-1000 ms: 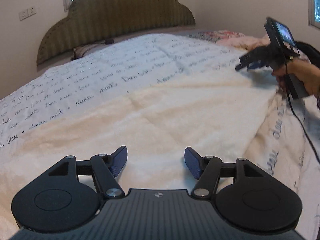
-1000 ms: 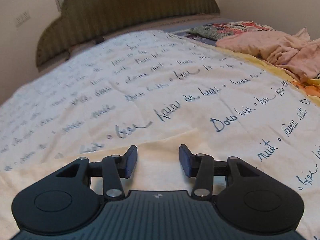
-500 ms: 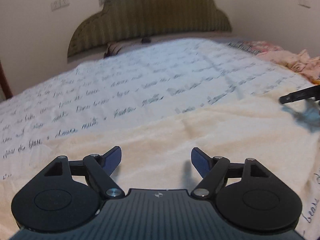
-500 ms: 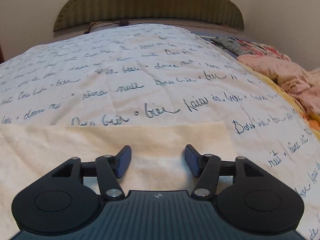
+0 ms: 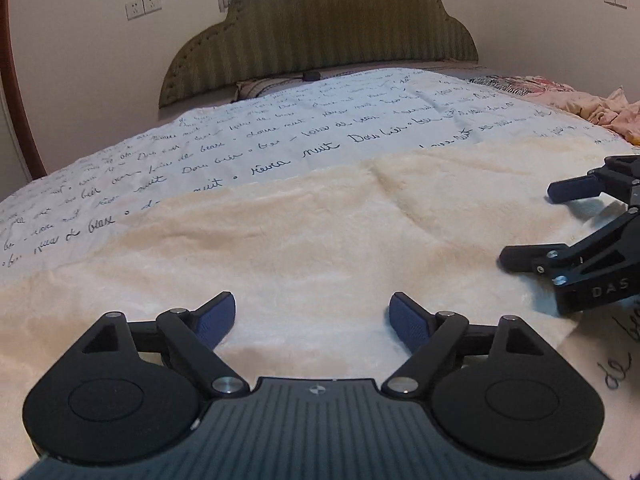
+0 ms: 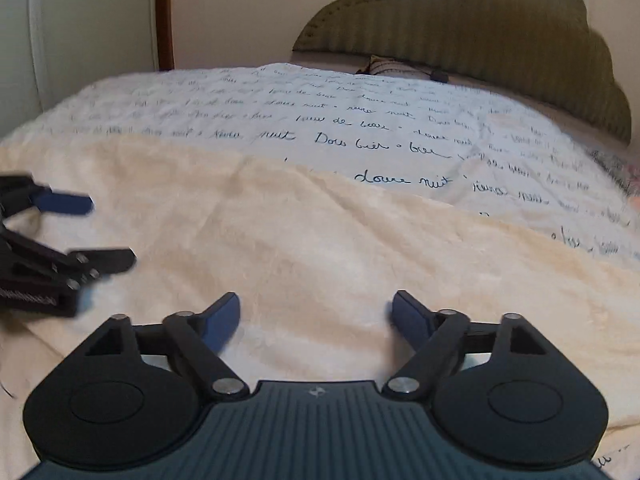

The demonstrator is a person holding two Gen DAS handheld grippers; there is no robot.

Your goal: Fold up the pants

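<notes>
Cream fluffy pants [image 5: 320, 240] lie spread flat across the near part of the bed, also filling the right wrist view [image 6: 320, 248]. My left gripper [image 5: 312, 316] hovers low over the cloth with its jaws opening and only the flat pants below the gap. My right gripper [image 6: 316, 312] is likewise over the pants, jaws opening wide, gripping nothing. Each gripper shows in the other's view: the right gripper [image 5: 528, 226] sits over the pants' right edge, and the left gripper [image 6: 112, 232] is close by at the left.
A white bed cover with blue script [image 5: 320, 132] lies under the pants. The green scalloped headboard [image 5: 320, 32] and a pillow [image 5: 260, 86] are at the far end. Crumpled pink clothes [image 5: 600, 108] lie far right. A wooden door frame [image 6: 164, 16] stands beyond the bed.
Both grippers' jaws have widened. The right gripper swung left across the pants and now sits close beside the left one. The left view turned to face the headboard squarely.
</notes>
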